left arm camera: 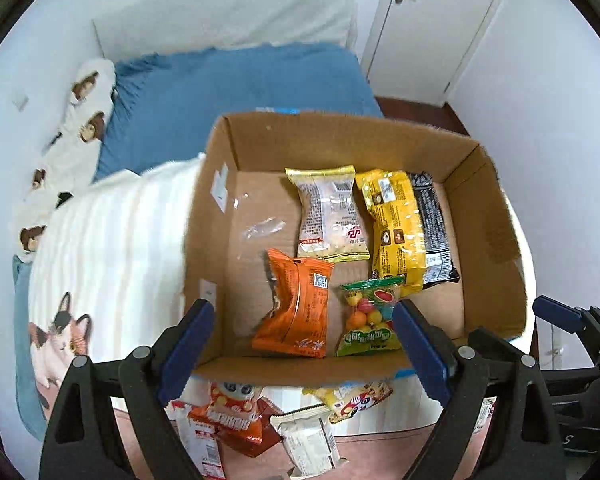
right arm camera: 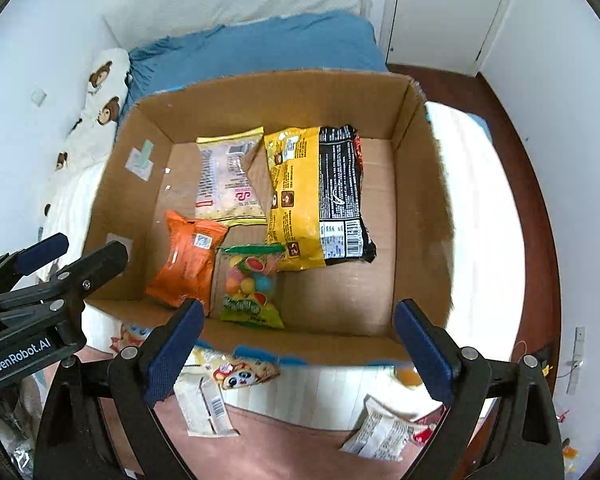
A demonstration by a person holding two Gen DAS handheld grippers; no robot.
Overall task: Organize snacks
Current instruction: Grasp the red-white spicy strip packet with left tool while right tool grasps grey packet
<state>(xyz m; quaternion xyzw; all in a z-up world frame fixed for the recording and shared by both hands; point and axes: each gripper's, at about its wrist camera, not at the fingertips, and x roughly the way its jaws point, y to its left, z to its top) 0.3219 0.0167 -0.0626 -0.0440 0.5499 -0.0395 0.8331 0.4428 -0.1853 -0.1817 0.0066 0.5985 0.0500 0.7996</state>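
Five snack packets (right arm camera: pixel 300 200) lying inside cardboard box (right arm camera: pixel 420 208) on bed, more strewn before it, left gripper (left arm camera: pixel 303 344) and right gripper (right arm camera: pixel 298 344) both spread wide, empty, above near rim.

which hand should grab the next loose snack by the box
Left, probably. The left gripper is open right above the red snack pack; the right gripper, also open, has paler packs further off.

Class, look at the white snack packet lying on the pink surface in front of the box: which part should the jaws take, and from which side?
Probably best from above, closing across the narrow width of the white snack packet near its middle. It lies flat with its long axis running away from the cardboard box, and both long edges look free of neighbouring packets.
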